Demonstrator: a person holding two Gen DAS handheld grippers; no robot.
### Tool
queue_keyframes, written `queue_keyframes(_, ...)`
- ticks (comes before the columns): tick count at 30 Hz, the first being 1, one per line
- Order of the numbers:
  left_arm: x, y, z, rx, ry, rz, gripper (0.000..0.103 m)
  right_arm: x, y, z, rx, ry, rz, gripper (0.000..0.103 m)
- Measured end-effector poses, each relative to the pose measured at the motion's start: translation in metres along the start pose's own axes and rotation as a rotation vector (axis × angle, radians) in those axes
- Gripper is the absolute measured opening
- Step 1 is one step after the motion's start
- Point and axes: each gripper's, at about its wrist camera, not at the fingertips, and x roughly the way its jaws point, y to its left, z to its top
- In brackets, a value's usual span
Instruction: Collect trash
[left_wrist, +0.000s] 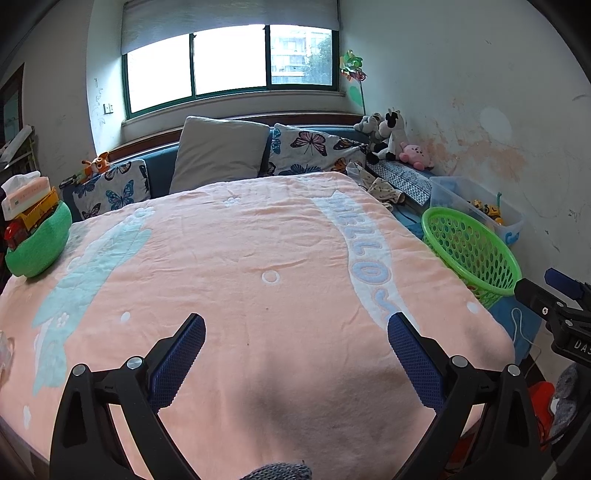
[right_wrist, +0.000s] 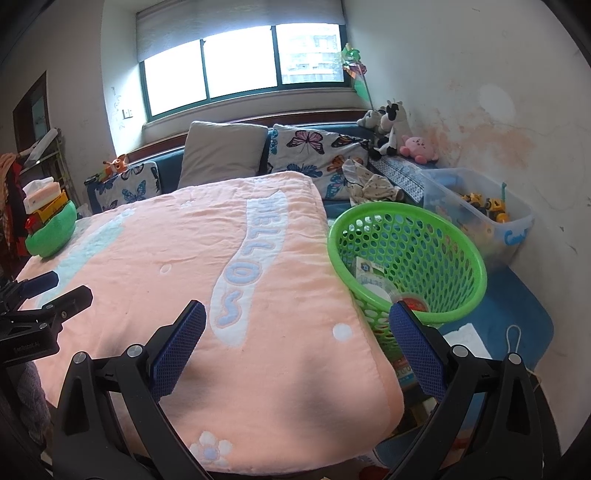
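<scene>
A green perforated basket (right_wrist: 436, 236) stands beside the right edge of the pink blanket (right_wrist: 177, 266). Inside it lie a printed wrapper (right_wrist: 369, 271), a clear cup (right_wrist: 382, 291) and a red item (right_wrist: 413, 304). My right gripper (right_wrist: 297, 319) hovers open over the blanket's near right corner, its right finger in front of the basket's rim, nothing between its pads. My left gripper (left_wrist: 297, 330) is open above the blanket's (left_wrist: 240, 258) near middle, empty. The basket (left_wrist: 476, 240) shows at the right in the left wrist view, with the right gripper (left_wrist: 546, 291) beside it.
A green cushion (right_wrist: 51, 232) with a toy truck and a tissue box sits at the blanket's far left. Pillows (right_wrist: 221, 153) line the headboard. A clear bin of toys (right_wrist: 480, 206) and plush toys (right_wrist: 391, 129) stand along the right wall. A blue mat (right_wrist: 517, 325) lies beneath the basket.
</scene>
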Motion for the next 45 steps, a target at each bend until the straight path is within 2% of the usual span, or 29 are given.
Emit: queue_keyframes(45, -0.0062, 0.004, 0.002, -0.039, -0.02, 0.013, 0.096, 0.0028, 0.0011, -0.0003, -0.005, -0.004, 0.018, 0.099)
